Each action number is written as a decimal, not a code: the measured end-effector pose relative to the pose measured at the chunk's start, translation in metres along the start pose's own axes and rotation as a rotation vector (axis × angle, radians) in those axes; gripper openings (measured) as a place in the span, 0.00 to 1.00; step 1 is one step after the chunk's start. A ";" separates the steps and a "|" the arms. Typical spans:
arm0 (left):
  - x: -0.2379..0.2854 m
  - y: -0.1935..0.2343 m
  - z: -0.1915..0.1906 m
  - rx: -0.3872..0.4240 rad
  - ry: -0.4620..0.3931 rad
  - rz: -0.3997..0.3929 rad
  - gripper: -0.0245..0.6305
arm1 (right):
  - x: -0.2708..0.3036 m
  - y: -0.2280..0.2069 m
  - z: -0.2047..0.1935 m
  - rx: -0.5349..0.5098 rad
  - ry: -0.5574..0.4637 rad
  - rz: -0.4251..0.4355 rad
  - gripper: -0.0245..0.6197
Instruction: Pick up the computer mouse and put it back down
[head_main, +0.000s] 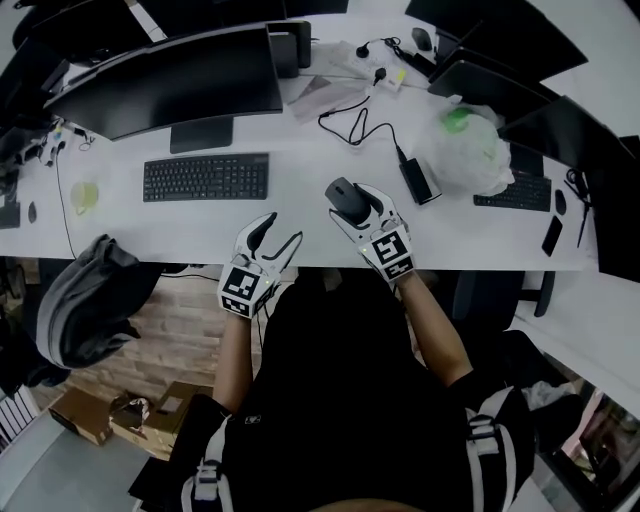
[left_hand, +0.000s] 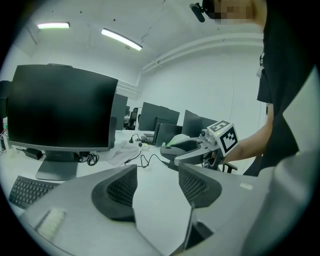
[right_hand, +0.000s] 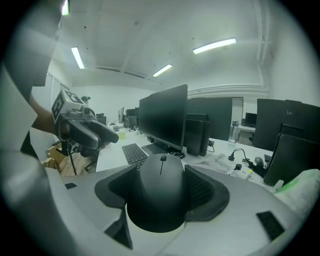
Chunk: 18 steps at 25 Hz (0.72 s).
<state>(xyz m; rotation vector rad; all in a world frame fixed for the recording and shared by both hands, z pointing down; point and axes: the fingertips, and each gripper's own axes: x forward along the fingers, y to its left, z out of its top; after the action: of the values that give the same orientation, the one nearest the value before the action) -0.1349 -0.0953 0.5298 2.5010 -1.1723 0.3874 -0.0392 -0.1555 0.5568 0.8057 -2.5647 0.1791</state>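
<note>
The black computer mouse (head_main: 345, 197) sits between the jaws of my right gripper (head_main: 353, 207), just right of the middle of the white desk (head_main: 300, 235). In the right gripper view the mouse (right_hand: 160, 197) fills the gap and both pads press its sides. From the left gripper view the mouse (left_hand: 179, 145) hangs a little above the desk in that gripper. My left gripper (head_main: 281, 232) is at the desk's front edge, left of the mouse, open (left_hand: 157, 187) with only bare desk between its pads.
A black keyboard (head_main: 205, 177) lies left of the mouse under a large monitor (head_main: 170, 80). A power adapter (head_main: 418, 180) with its cable and a plastic bag (head_main: 470, 150) lie to the right. A second keyboard (head_main: 512, 192) is farther right. A backpack (head_main: 85, 300) sits below the desk's left edge.
</note>
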 end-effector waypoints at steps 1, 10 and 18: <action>0.001 0.000 -0.001 -0.003 0.003 0.002 0.41 | 0.004 0.000 -0.002 -0.001 0.005 0.007 0.50; 0.010 0.010 -0.006 -0.019 0.045 0.023 0.41 | 0.037 -0.002 -0.019 0.018 0.046 0.051 0.50; 0.020 0.018 -0.012 -0.030 0.079 0.046 0.41 | 0.070 -0.002 -0.051 0.043 0.109 0.110 0.50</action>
<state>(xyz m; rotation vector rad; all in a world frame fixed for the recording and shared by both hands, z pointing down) -0.1376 -0.1148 0.5517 2.4136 -1.1979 0.4722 -0.0698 -0.1801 0.6337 0.6519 -2.5107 0.3046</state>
